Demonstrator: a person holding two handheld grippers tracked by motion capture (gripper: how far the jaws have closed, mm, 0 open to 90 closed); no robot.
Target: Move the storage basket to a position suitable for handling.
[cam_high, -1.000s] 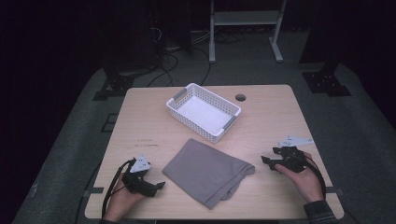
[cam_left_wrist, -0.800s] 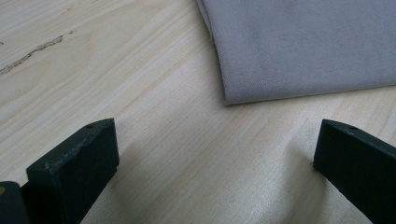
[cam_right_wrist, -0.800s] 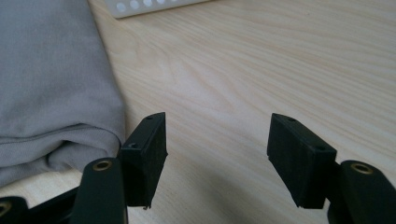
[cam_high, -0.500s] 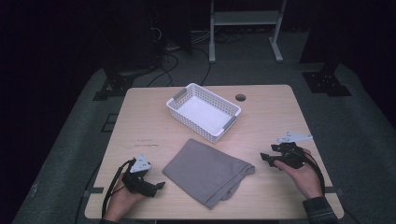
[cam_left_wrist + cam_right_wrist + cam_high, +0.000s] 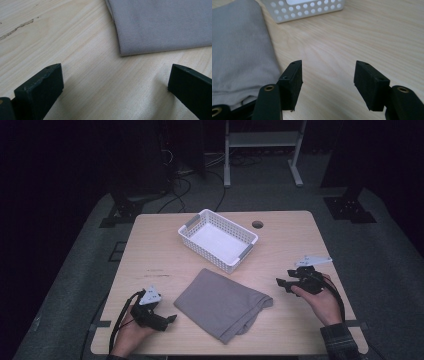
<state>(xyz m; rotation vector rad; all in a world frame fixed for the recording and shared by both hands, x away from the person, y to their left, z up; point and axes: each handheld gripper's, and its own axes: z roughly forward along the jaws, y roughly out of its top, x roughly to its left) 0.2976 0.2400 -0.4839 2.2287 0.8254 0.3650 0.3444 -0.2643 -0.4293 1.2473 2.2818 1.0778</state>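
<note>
A: Where's the grey cloth (image 5: 223,303)?

B: Folded, just in front of the white basket (image 5: 218,239). Left gripper (image 5: 170,319) and right gripper (image 5: 279,282) flank it, both spread wide, empty.

A: Advice?

B: Probably slide one jaw beneath an edge before pinching.

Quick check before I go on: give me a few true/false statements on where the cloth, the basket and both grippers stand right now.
1. The grey cloth lies folded on the table, outside the white basket. True.
2. The left gripper is clamped on the cloth. False: its jaws stand wide apart over bare wood, short of the cloth's edge.
3. The basket holds a folded towel. False: it looks empty.
4. The right gripper is open and holds nothing. True.
5. The cloth lies between the two grippers in the high view. True.
</note>
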